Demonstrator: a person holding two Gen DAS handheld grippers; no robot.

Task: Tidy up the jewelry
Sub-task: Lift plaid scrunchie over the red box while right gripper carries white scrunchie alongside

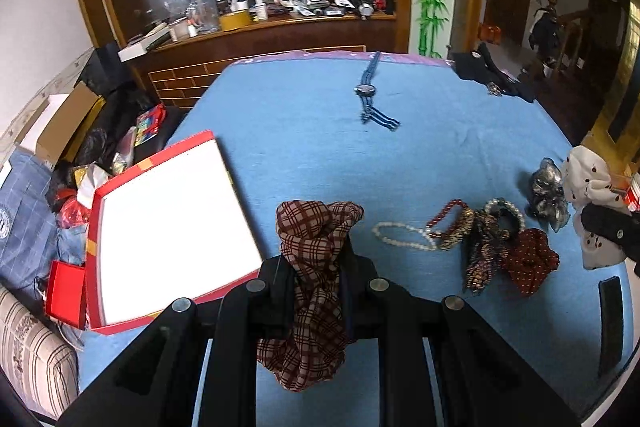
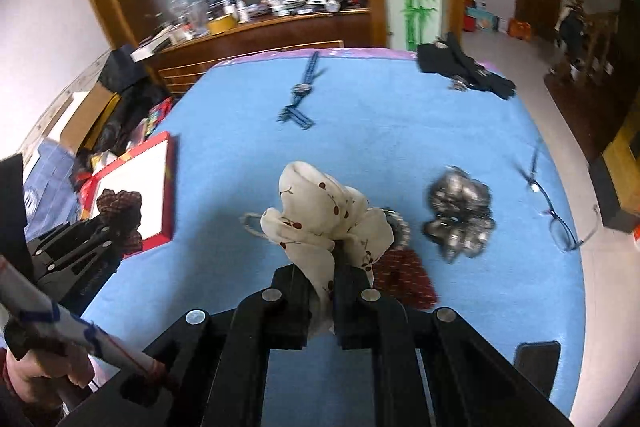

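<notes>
Plaid scrunchie [image 1: 316,267] in left tongs [image 1: 318,279], eyeglasses [image 2: 560,219] — right view only

The red-rimmed white box [image 1: 172,227] sits at the blue-clothed table's [image 1: 304,147] left edge. A blue-strapped watch [image 1: 366,90] lies far behind; beaded bracelets [image 1: 440,227] cluster right.

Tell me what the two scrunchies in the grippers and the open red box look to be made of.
Plaid scrunchie: thin woven fabric, matte; it bunches in soft folds.
Cherry-print scrunchie: light cream fabric, perhaps chiffon or satin, with smooth, faintly glossy folds.
Red box: seemingly rigid cardboard with a printed red rim; its white inside looks flat and papery, though glare hides detail.
</notes>
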